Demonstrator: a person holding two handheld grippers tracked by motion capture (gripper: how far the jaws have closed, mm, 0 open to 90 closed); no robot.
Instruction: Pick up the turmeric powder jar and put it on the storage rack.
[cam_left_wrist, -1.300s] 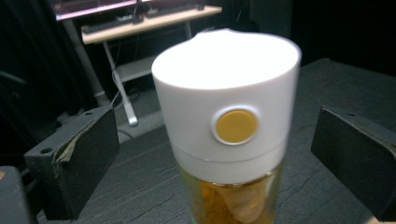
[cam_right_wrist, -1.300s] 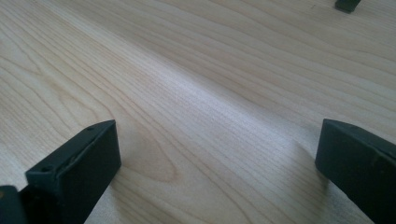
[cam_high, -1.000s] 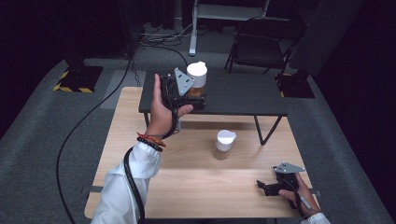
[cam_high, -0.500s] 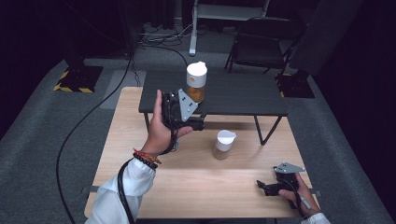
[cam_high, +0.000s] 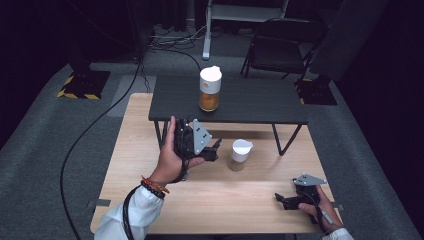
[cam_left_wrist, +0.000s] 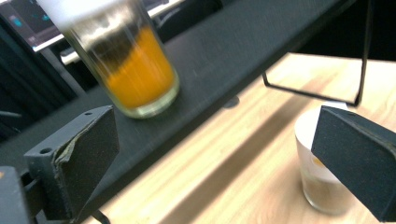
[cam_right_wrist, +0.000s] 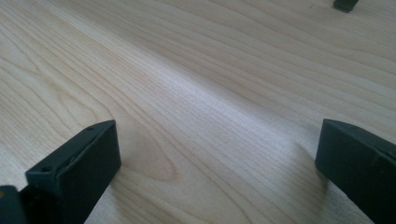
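Orange-filled jar (cam_high: 210, 89) with a white lid sits on the black shelf (cam_high: 260, 100). Left gripper (cam_high: 216, 150) is wide apart, empty, just beside the small white-lidded jar (cam_high: 239, 154) on the wood counter (cam_high: 150, 150). Judgement: square the fingers around that jar before closing. Right gripper (cam_high: 281, 200) is spread, empty, low over the counter. Left gripper view adds an orange trace inside the small jar.

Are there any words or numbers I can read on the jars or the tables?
No readable text anywhere.
Tall jar with orange stuff: no label showing.
Small jar with white lid: no words to be seen.
Yellow-black striped edge on the floor pad: a warning pattern, no letters.
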